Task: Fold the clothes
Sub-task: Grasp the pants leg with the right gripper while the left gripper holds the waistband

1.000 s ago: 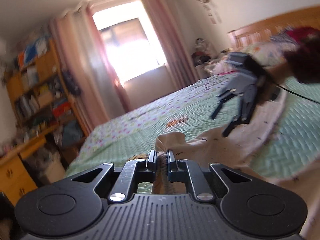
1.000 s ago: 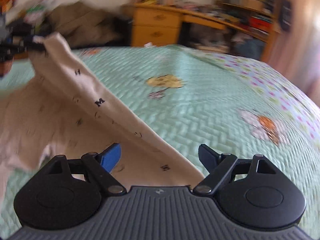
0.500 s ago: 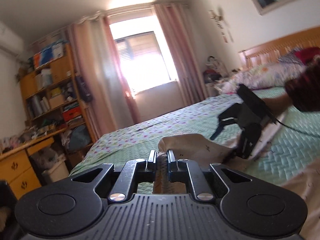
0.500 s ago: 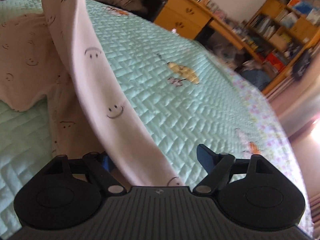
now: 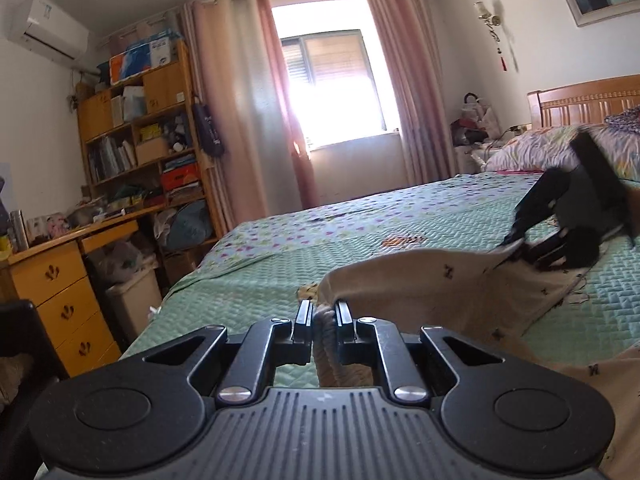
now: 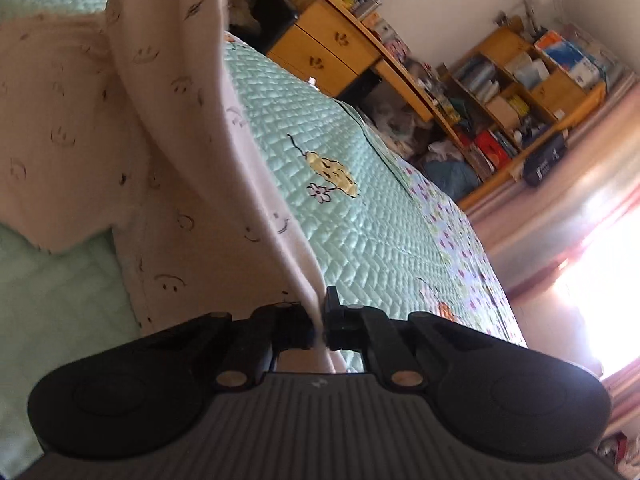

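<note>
Cloth like this beige garment with its little smiley prints is light, limp and thin, so it sags wherever I leave it unsupported and nothing about it is fragile. It lies partly on the green quilted bed, partly lifted off the bed as a band strung between my two claws. My left claw is clamped on a bunched, rolled bit of hem, and my right claw has just been closing and now pinches a single thin edge between its pads. Edges and corners are, I judge, the places to hold; a pinch in the middle would only gather folds. The thin edge could slip from a shallow bite.

What kind of garment it is I cannot tell: its outline runs off the frame beside the bed's near edge. From my left wrist my right claw is blurred, and its fingertips are hard to make out.
</note>
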Tool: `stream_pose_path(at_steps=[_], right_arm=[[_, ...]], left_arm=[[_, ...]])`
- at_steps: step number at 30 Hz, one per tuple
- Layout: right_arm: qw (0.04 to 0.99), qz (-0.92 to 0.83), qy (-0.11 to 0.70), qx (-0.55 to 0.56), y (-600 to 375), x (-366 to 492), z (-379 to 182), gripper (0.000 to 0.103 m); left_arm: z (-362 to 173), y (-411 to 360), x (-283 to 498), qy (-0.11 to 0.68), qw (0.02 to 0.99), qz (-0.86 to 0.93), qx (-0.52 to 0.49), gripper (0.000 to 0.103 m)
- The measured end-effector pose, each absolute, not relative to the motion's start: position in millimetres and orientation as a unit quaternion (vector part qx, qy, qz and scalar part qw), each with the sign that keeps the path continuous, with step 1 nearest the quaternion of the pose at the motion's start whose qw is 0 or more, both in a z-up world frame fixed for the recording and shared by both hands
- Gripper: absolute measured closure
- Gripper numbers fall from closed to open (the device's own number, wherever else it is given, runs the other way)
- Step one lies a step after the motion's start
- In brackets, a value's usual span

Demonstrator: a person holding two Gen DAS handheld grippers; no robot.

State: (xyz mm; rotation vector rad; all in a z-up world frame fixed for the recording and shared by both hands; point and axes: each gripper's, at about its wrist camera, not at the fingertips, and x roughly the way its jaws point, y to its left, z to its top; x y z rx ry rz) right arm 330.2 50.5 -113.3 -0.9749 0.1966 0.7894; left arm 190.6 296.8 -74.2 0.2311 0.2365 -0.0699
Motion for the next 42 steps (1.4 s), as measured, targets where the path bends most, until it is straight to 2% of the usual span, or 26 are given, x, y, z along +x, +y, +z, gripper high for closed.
stream_pose_path(at_steps=[6, 9, 12, 14, 16, 18, 22, 25, 28, 33, 36, 42], right_arm=[[0.808, 0.365, 0.127, -0.444, 64, 268, -63, 0.098], [0.796, 0.389, 0.147, -0.440, 82, 232, -61, 0.098], [0.774, 0.412, 0.178, -0.446, 101, 188, -79, 0.098], [0.762, 0.419, 0.189, -0.455, 112, 166, -97, 0.098], [0.756, 0.413, 0.201, -0.467, 121, 153, -116, 0.098], [0.750, 0.406, 0.212, -0.478, 129, 139, -135, 0.097], [0.766, 0.395, 0.209, -0.462, 123, 134, -145, 0.095], [0.773, 0.391, 0.202, -0.456, 122, 135, -148, 0.094], [0.776, 0.393, 0.205, -0.449, 121, 138, -152, 0.093], [0.786, 0.395, 0.219, -0.422, 114, 128, -151, 0.093], [0.788, 0.398, 0.223, -0.414, 113, 130, -151, 0.093], [0.790, 0.402, 0.223, -0.407, 114, 133, -153, 0.092]], left_arm=[[-72, 327, 155, 0.103, 0.991, -0.011, 0.083, 0.090], [-76, 343, 132, 0.112, 0.991, 0.001, 0.076, 0.088], [-87, 361, 113, 0.134, 0.989, 0.000, 0.058, 0.082], [-97, 376, 103, 0.155, 0.988, -0.013, 0.022, 0.072], [-110, 394, 96, 0.179, 0.983, -0.026, -0.029, 0.044], [-119, 414, 87, 0.188, 0.976, -0.043, -0.104, 0.027], [-128, 450, 66, 0.173, 0.951, -0.039, -0.255, 0.019], [-136, 460, 63, 0.160, 0.918, -0.064, -0.356, 0.016], [-140, 454, 75, 0.161, 0.892, -0.086, -0.414, 0.014], [-150, 441, 109, 0.220, 0.854, -0.074, -0.466, 0.014], [-159, 441, 114, 0.229, 0.818, -0.082, -0.522, 0.014], [-159, 437, 127, 0.261, 0.791, -0.069, -0.549, 0.014]])
